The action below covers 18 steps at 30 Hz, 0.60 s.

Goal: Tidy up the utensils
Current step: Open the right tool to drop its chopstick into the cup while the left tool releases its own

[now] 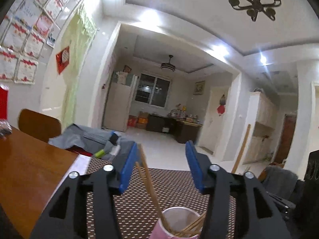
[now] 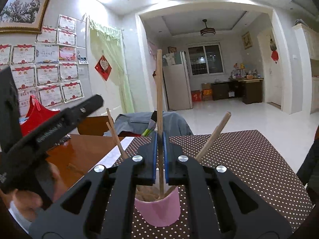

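While right gripper (image 2: 159, 149) clamps upright wooden chopstick (image 2: 159, 91), tip inside pink paper cup (image 2: 157, 209) directly below on dotted brown placemat (image 2: 249, 159), my left gripper (image 1: 161, 167) stands open, sticks leaning loose between.

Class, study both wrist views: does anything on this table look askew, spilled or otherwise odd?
Nothing is spilled or damaged. The chopsticks in the pink cup splay at different angles rather than standing together. The right gripper holds one chopstick upright over the cup. The left gripper is open.
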Motion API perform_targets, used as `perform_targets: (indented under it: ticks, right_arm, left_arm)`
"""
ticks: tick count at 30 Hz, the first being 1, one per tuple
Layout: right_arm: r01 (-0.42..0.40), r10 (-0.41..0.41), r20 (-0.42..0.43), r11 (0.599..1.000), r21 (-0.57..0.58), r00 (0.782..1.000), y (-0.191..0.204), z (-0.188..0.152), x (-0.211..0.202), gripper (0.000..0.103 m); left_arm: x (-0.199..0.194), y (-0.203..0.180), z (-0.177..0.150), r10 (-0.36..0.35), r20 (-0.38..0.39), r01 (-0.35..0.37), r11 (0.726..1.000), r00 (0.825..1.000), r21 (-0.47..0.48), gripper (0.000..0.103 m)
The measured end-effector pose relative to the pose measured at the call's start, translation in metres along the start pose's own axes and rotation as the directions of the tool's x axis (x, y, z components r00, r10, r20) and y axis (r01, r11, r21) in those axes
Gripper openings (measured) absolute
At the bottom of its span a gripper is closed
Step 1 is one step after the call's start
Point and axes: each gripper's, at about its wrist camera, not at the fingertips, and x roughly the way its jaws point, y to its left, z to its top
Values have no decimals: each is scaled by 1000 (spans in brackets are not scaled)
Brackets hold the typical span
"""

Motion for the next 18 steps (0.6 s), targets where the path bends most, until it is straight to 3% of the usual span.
perform_targets:
  ticks: [4,8,18]
  right_arm:
    - [32,-32,-9,999,-20,999,5,3,-6,8]
    - [46,-46,5,998,-35,999,10,8,-19,30]
    - [59,-58,39,998,-35,998,19,19,-69,31]
  left_arm:
    - [-15,-4,7,42,-13,-41,998,999,38,59]
    - [-32,-2,17,76,-21,-75,997,997,29,59]
    - [-86,-4,37,119,13,-119,992,993,32,64]
